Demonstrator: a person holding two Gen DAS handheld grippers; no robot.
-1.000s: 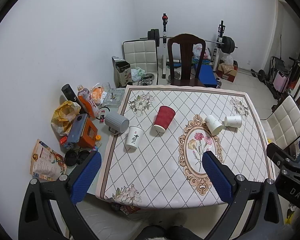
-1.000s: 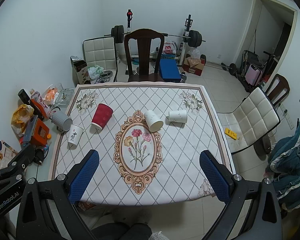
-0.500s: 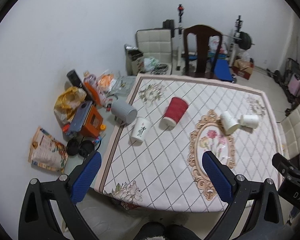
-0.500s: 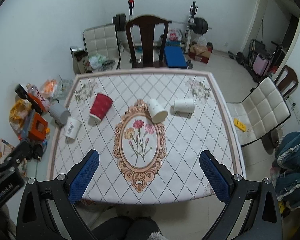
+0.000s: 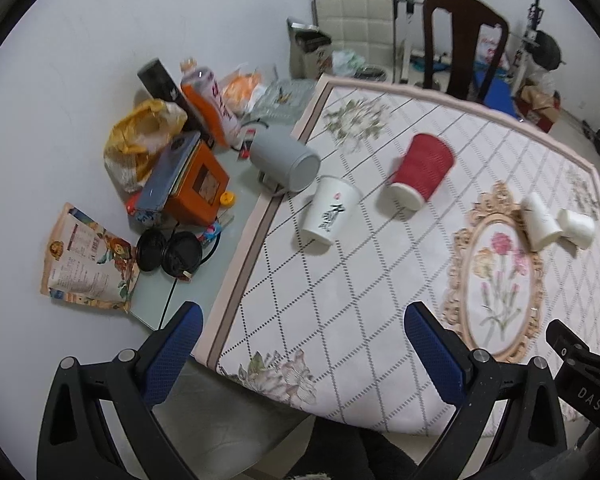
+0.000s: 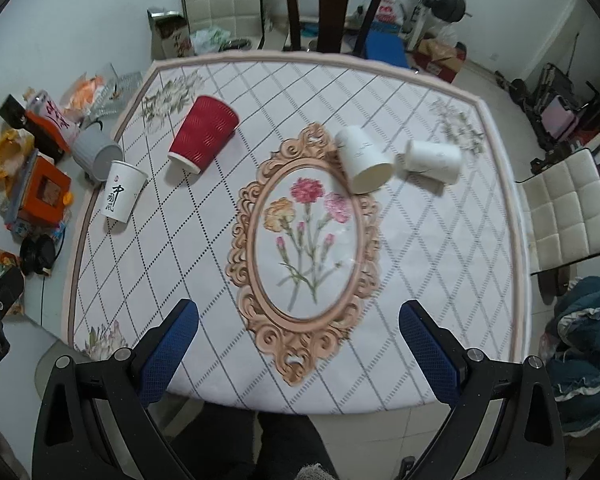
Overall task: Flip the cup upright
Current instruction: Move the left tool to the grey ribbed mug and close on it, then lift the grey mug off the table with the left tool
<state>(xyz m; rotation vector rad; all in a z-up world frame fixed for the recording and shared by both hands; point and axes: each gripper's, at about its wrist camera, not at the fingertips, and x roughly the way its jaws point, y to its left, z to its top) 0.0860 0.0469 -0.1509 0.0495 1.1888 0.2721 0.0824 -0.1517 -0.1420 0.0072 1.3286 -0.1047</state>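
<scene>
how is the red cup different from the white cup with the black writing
The red cup has a ribbed wall and no print; the white cup with black writing is smooth and looks smaller. The red cup lies farther in on the table; the white one sits near its left edge. Both are tipped over.

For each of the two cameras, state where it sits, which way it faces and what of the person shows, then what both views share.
Left wrist: on the left hand-held gripper, above the table's near left, facing the grey mug and floor clutter; open blue fingers, dark lap.
Right wrist: on the right hand-held gripper, above the near edge, facing the flower medallion; open fingers, lap.
Shared: red cup, three white cups, grey mug, wooden chair.
</scene>
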